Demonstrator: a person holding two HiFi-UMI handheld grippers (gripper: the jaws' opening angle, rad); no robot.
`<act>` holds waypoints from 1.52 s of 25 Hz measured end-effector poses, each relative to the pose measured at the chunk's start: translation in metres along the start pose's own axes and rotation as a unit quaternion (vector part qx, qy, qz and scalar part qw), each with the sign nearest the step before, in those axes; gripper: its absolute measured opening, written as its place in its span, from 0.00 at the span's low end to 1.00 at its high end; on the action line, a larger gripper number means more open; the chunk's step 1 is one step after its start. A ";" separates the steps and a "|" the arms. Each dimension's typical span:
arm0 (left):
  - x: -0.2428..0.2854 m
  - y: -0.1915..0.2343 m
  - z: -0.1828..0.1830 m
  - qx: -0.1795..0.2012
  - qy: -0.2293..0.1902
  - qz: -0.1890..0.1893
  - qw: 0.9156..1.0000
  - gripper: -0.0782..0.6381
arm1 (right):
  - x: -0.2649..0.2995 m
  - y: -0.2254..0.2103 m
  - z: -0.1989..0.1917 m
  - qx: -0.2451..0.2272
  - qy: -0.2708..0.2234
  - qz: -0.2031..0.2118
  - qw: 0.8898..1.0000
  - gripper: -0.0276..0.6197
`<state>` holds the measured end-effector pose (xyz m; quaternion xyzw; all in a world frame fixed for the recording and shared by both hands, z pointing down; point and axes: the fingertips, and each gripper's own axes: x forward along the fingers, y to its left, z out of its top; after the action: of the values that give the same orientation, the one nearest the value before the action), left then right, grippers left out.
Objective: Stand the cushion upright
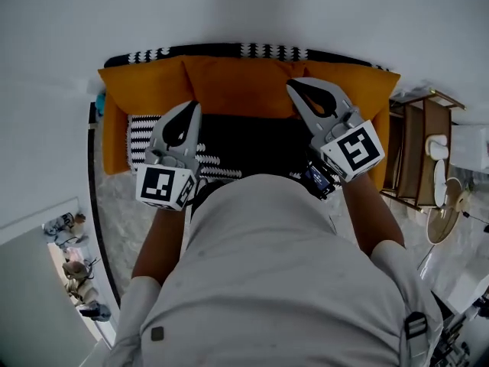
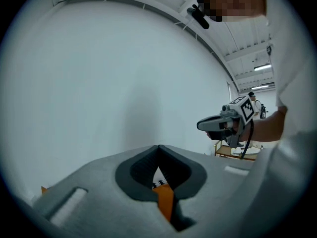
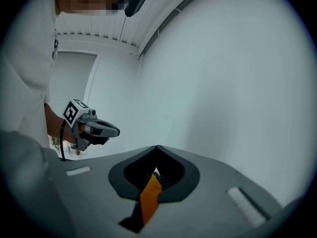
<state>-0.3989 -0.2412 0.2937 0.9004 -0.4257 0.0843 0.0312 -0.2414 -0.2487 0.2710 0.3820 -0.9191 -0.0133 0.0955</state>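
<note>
An orange sofa [image 1: 122, 140] stands against the white wall. Orange cushions [image 1: 237, 86] stand upright in a row along its back. A black-and-white patterned throw [image 1: 229, 147] covers the seat, and another patterned strip [image 1: 267, 51] runs along the top of the back. My left gripper [image 1: 191, 107] hangs above the left part of the seat, its jaws closed with nothing between them. My right gripper [image 1: 295, 86] is held in front of the right cushion, also shut and empty. Each gripper view shows the other one in mid air: right gripper [image 2: 210, 125], left gripper [image 3: 109, 130].
A wooden side shelf [image 1: 416, 155] with white things on it stands right of the sofa, with a white fan [image 1: 447, 209] in front of it. The person's torso in a white shirt [image 1: 267, 281] fills the lower middle. Marble floor [image 1: 118, 212] shows at the left.
</note>
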 end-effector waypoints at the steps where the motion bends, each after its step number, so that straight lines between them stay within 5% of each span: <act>1: -0.007 0.001 0.005 0.004 -0.006 -0.006 1.000 0.11 | 0.000 0.006 0.005 0.001 -0.002 -0.009 1.000 0.06; 7: -0.063 0.027 0.020 0.014 -0.032 -0.052 0.998 0.11 | 0.001 0.072 0.021 0.003 -0.002 -0.057 0.998 0.06; 15: -0.150 0.063 -0.034 0.024 -0.020 -0.109 0.994 0.11 | -0.005 0.183 0.009 0.039 0.007 -0.130 0.991 0.06; 22: -0.207 0.065 -0.053 0.003 -0.020 -0.107 0.994 0.11 | -0.026 0.243 0.006 0.041 0.025 -0.139 0.989 0.06; 28: -0.242 0.034 -0.045 -0.001 -0.027 -0.108 0.994 0.11 | -0.062 0.275 0.014 0.032 0.022 -0.133 0.990 0.06; 38: -0.271 -0.099 -0.050 0.003 -0.022 -0.111 0.994 0.11 | -0.172 0.309 -0.019 0.039 0.021 -0.102 0.994 0.06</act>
<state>-0.4976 0.0340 0.2965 0.9438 -0.3236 0.0620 0.0281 -0.3358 0.0922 0.2913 0.4776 -0.8728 0.0206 0.0982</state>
